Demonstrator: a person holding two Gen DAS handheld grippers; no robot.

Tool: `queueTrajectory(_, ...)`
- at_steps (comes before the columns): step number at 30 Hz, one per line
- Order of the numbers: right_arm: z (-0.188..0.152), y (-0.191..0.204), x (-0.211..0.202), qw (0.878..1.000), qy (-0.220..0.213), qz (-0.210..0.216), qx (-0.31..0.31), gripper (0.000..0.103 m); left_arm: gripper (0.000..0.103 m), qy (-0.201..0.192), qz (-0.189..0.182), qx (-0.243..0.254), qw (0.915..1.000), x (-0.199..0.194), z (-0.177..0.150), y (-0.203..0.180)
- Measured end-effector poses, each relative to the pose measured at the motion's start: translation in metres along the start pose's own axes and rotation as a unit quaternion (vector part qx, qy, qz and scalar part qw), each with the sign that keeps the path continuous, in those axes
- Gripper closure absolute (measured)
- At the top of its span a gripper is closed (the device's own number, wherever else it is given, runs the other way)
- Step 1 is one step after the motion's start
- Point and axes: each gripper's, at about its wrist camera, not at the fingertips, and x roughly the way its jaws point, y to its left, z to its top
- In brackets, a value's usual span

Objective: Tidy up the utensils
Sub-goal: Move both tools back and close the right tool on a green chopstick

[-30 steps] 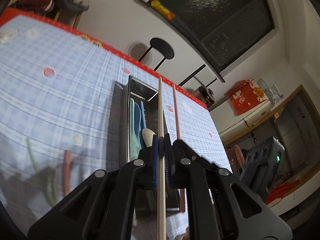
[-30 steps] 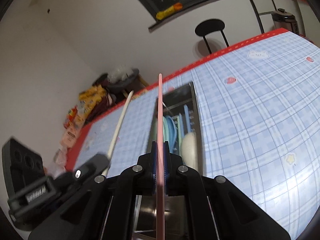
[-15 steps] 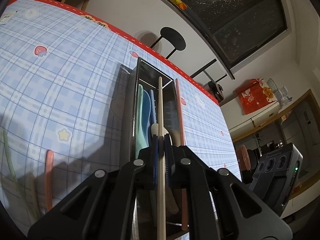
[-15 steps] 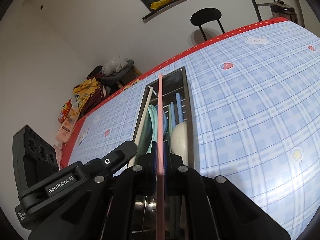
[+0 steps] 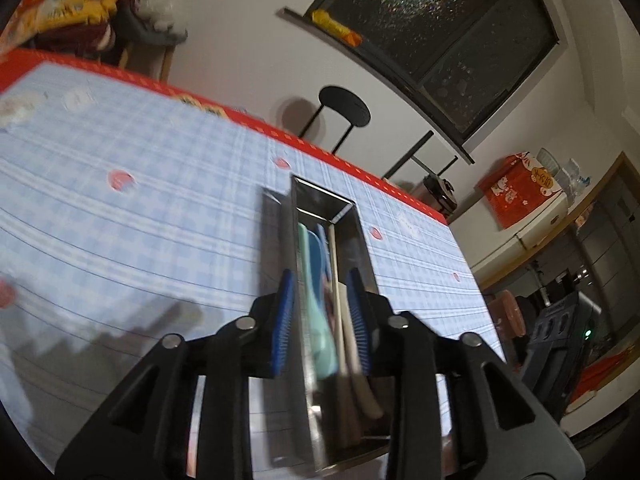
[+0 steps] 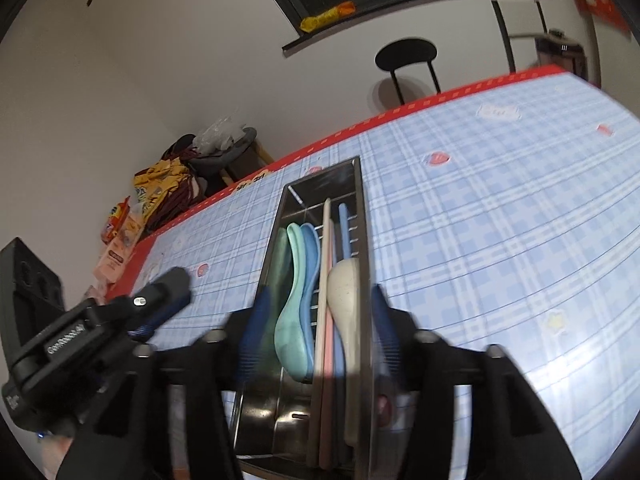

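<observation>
A long steel tray [image 6: 362, 208] on the blue checked tablecloth holds teal [image 6: 294, 292] and blue [image 6: 310, 248] spoons, a cream spoon [image 6: 344, 288], a cream chopstick [image 6: 326, 240] and a pink chopstick [image 6: 329, 340]. My right gripper [image 6: 320, 328] hovers over the tray's near end. Its jaws are opening, and its blue pads touch nothing. My left gripper [image 5: 320, 320] is also above the near end, jaws opening. The cream chopstick [image 5: 335, 272] lies loose in the tray [image 5: 320, 196] below it, beside a teal spoon [image 5: 310, 272]. The left gripper [image 6: 168, 292] shows at the right wrist view's left.
A black stool [image 6: 404, 50] stands past the table's far red edge. Snack bags [image 6: 160, 188] are piled beyond the far left corner. A red box [image 5: 520, 188] sits on a counter to the right. Bare tablecloth [image 6: 500, 240] stretches right of the tray.
Both grippers were shut on chopsticks, left on the cream one and right on the pink one. Both have opened, and the two chopsticks lie in the tray. The left view now looks blurred.
</observation>
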Motion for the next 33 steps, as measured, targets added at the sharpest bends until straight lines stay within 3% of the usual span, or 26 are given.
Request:
queueTrajectory(5, -0.003, 0.013, -0.02, 0.997, -0.023, -0.051, -0.045, 0.007, 0.045, -0.023, 0.032, 0.029, 0.9988, -0.036, -0.005, 0.013)
queueTrajectory(8, -0.005, 0.024, -0.029, 0.995, -0.03, -0.068, -0.071, 0.006, 0.02, -0.037, 0.057, 0.047, 0.9966, -0.062, -0.009, 0.022)
queueTrajectory(11, -0.014, 0.036, -0.036, 0.992, -0.034, -0.068, -0.096, 0.006, 0.008, -0.052, 0.09, 0.073, 0.9919, -0.093, -0.017, 0.031)
queueTrajectory(16, -0.049, 0.052, -0.045, 0.988, -0.017, -0.066, -0.14, 0.006, 0.006, -0.048, 0.149, 0.132, 0.9789, -0.127, -0.036, 0.043)
queueTrajectory(18, -0.065, 0.056, -0.049, 0.986, -0.011, -0.066, -0.151, 0.006, 0.006, -0.041, 0.156, 0.151, 0.9754, -0.137, -0.047, 0.048)
queueTrajectory(23, -0.097, 0.065, -0.057, 0.983, 0.013, -0.047, -0.178, 0.006, 0.006, -0.02, 0.15, 0.191, 0.9699, -0.152, -0.079, 0.057)
queueTrajectory(28, -0.108, 0.083, -0.055, 0.981, 0.027, 0.0, -0.192, 0.007, 0.006, -0.023, 0.131, 0.214, 0.9678, -0.155, -0.098, 0.062)
queueTrajectory(30, -0.109, 0.09, -0.049, 0.979, 0.044, 0.018, -0.196, 0.026, 0.006, -0.02, 0.124, 0.218, 0.968, -0.154, -0.102, 0.059)
queueTrajectory(33, -0.111, 0.102, -0.038, 0.974, 0.066, 0.027, -0.214, 0.036, 0.007, -0.025, 0.121, 0.243, 0.962, -0.155, -0.106, 0.056)
